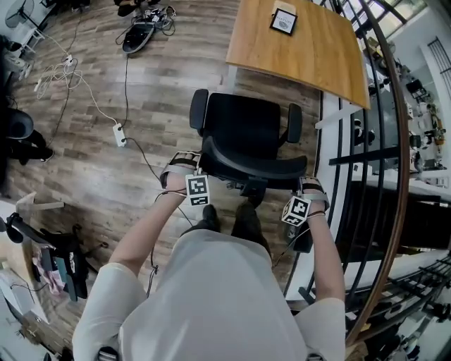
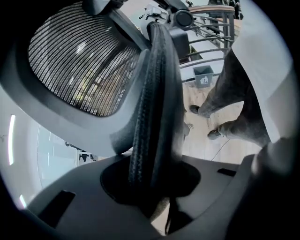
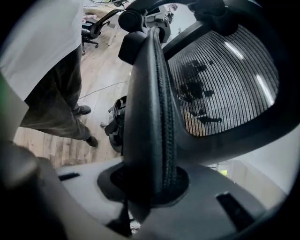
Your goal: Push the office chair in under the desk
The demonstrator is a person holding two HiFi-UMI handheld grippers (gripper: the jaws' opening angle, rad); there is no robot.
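Observation:
The black office chair (image 1: 246, 137) stands on the wood floor with its seat facing the wooden desk (image 1: 310, 53) and its front just short of the desk's near edge. I stand behind it. My left gripper (image 1: 192, 175) is shut on the left end of the backrest's top rim, my right gripper (image 1: 304, 196) on the right end. In the left gripper view the padded rim (image 2: 152, 108) runs down between the jaws of the left gripper (image 2: 150, 187), with mesh (image 2: 79, 61) beside it. The right gripper view shows the rim (image 3: 157, 103) clamped in the right gripper (image 3: 147, 187).
A small framed card (image 1: 284, 20) lies on the desk. A power strip (image 1: 120, 134) and cables trail across the floor at left. A black railing (image 1: 377, 155) runs along the right. Another dark chair (image 1: 17, 130) stands at far left, with clutter (image 1: 56, 268) lower left.

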